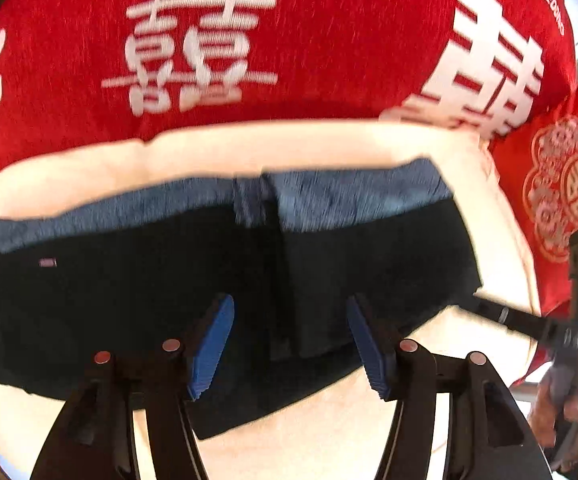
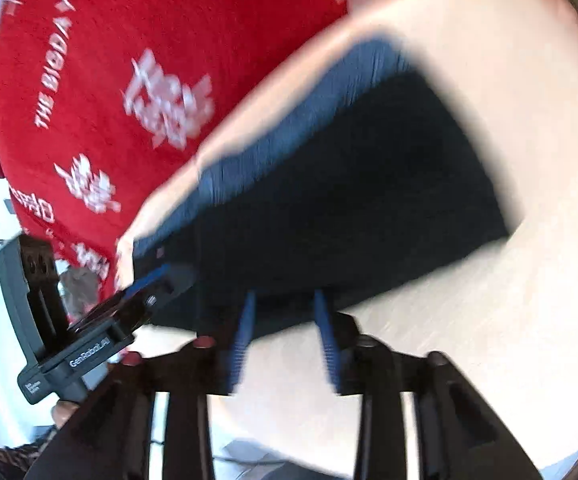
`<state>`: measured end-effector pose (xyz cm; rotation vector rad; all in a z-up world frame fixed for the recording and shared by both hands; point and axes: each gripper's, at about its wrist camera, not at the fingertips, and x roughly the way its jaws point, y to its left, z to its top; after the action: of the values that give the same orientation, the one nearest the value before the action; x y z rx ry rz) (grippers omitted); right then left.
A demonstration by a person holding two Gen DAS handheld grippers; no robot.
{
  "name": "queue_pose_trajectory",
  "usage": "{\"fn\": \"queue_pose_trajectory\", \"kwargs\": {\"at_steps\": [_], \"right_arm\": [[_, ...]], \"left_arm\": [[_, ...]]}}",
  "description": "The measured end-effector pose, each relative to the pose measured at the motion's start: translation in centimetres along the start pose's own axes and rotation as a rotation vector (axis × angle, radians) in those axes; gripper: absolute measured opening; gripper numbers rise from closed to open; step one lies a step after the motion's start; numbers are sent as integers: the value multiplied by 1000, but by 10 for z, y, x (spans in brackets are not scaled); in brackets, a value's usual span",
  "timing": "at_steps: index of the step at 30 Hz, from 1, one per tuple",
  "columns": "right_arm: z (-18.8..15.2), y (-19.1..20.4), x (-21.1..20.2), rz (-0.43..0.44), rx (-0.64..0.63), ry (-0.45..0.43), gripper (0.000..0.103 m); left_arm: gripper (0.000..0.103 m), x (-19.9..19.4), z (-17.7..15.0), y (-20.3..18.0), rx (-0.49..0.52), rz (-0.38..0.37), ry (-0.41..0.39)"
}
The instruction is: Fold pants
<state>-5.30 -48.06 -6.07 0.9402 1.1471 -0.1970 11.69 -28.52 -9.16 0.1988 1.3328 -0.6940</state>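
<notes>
The dark navy pants, folded into a wide flat rectangle with a lighter blue ribbed waistband along the far edge, lie on a smooth cream cloth spread over a fuzzy red blanket printed with white characters. The left gripper, black-armed with ribbed blue pads, points steeply down over the near edge of the pants, its jaws about half open with nothing between them. The right gripper hangs tilted over the pants' near edge, its jaws parted more narrowly and gripping nothing. A red cushion with a gold emblem sits beside the cloth.
</notes>
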Motion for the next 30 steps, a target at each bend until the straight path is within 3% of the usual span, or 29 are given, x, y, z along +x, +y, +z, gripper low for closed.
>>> {"fn": "queue_pose_trajectory", "kwargs": {"at_steps": [3, 5, 9, 13, 16, 20, 22, 23, 24, 30], "right_arm": [[39, -20, -12, -78, 23, -59, 39], [63, -30, -10, -63, 24, -89, 39], [99, -53, 13, -79, 18, -42, 41], [116, -84, 44, 63, 117, 39, 41], [115, -90, 50, 147, 155, 72, 33], [110, -76, 49, 159, 94, 91, 33], [109, -69, 59, 80, 56, 104, 35], [110, -64, 66, 28, 29, 108, 44], [108, -60, 72, -14, 7, 116, 45], [90, -39, 68, -92, -42, 149, 65]], "left_arm": [[60, 6, 19, -16, 38, 12, -21], [60, 18, 31, -31, 65, 8, -34], [60, 50, 49, -53, 65, 4, -21], [60, 75, 54, -52, 58, 38, 9], [60, 84, 47, -44, 36, 52, 46], [60, 84, 27, -38, 40, 50, 58], [60, 85, 17, -43, 69, 75, 45], [60, 86, 15, -48, 88, 100, 41], [60, 86, 13, -51, 103, 120, 37], [60, 79, 13, -55, 70, 158, 49]]}}
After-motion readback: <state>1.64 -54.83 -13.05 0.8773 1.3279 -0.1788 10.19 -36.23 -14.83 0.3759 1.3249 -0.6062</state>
